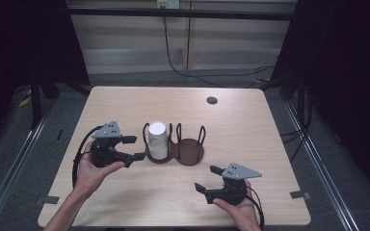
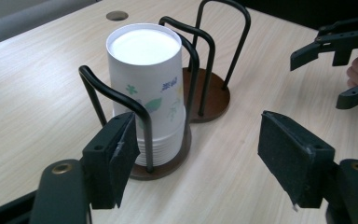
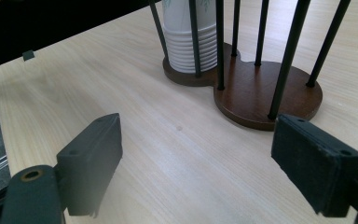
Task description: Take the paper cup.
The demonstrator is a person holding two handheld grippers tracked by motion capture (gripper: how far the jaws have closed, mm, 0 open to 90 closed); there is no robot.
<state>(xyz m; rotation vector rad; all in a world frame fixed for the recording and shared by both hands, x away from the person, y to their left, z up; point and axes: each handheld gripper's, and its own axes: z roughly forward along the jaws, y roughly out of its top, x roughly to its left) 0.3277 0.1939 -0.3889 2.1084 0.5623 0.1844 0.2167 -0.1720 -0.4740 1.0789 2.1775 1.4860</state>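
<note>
both claws stood wide and empty: left claw [image 1: 129, 148] beside the cup stack [image 1: 157, 139] in its holder [image 1: 191, 153], seemingly ready to grasp; right claw [image 1: 209, 179] waited on the surface [image 1: 125, 103].

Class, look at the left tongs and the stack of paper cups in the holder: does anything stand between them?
Yes. The black wire loops of the brown two-ring holder cage the white floral paper cup stack, one loop crossing it directly before the open left tongs.

High view looks down; both gripper views closely share the cup rack [image 2: 200, 93].
</note>
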